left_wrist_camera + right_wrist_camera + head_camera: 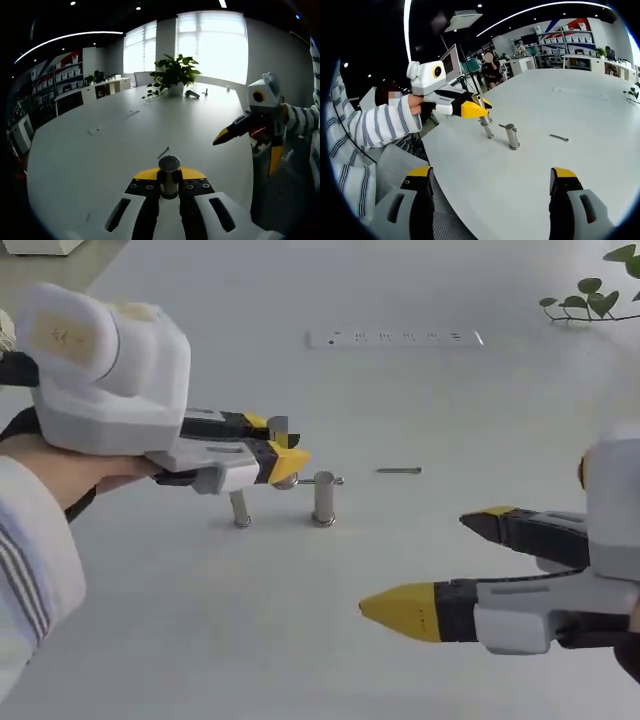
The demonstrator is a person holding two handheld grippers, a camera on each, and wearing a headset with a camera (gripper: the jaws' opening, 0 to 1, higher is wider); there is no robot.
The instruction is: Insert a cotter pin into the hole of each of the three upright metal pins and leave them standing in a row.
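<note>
A metal pin (pixel 170 170) is clamped in the left tongs (pixel 287 464) — the right tongs (pixel 414 563) are held wide. On the bench (pixel 200 620), a loose cotter pin (pixel 399 470) is seen at three o'clock of a second metal pin (pixel 323 498), already fitted.

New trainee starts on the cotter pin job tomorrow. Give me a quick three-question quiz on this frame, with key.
1. True or false: the right tongs are shut on a cotter pin.
2. What do the left tongs grip? A) a metal pin B) a plant leaf C) a screwdriver
3. Fill in: on the table, the loose cotter pin lies nearest the standing pin that already has a ___ through its hole.

Key:
1. False: they are open and empty.
2. A.
3. Cotter pin.
</note>
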